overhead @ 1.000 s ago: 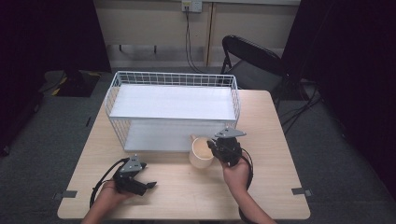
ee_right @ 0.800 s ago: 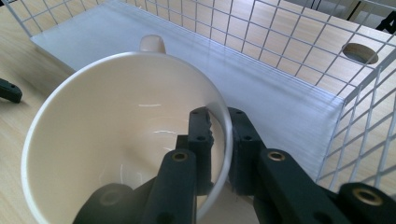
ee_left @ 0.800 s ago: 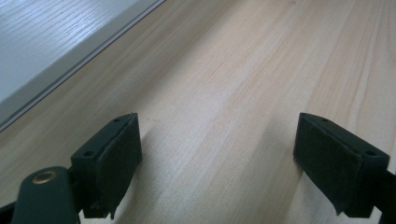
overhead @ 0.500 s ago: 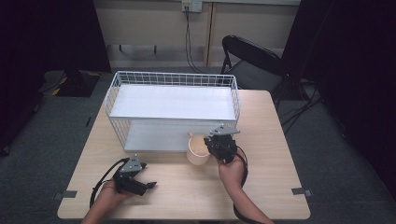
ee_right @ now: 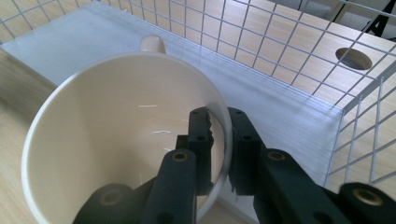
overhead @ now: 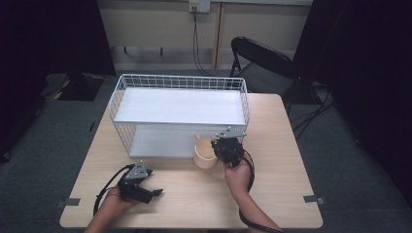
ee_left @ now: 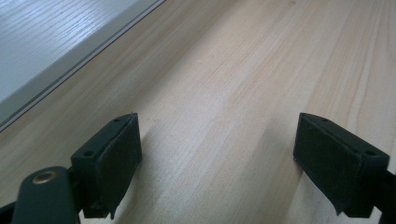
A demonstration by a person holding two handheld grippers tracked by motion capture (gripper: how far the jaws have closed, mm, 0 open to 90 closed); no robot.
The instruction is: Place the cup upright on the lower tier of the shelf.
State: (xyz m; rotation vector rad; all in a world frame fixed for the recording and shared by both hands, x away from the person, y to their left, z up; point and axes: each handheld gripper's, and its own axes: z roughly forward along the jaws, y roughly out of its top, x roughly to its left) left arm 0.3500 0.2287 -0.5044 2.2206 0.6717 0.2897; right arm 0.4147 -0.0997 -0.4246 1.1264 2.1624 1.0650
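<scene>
Already the right gripper (ee_right: 218, 140) has its hold: its two black jaws are pinched on the wall of the cream mug (ee_right: 116, 135), one pad inside the rim and one outside, so the mug is gripped by its edge on the side away from its handle (ee_right: 152, 44). Seen from above, that gripper (overhead: 224, 148) and the mug (overhead: 204, 153) sit just in front of the wire rack (overhead: 180, 114), near the right end of the rack's front edge, with the mug close against the white lower shelf (overhead: 160, 141). Whether the mug's base is on the table (overhead: 272, 170) or lifted just off it I cannot tell.

Judging from this, the grasp is done and the carrying is what remains; the work looks like putting the mug into the rack, and it has not gone in yet, since it stands at the open front rather than on the shelf. A short move forward and a release would be left.

Meanwhile the left gripper (overhead: 145, 191) rests near the front left corner of the table, its jaws spread wide with nothing between them but bare wood.
</scene>
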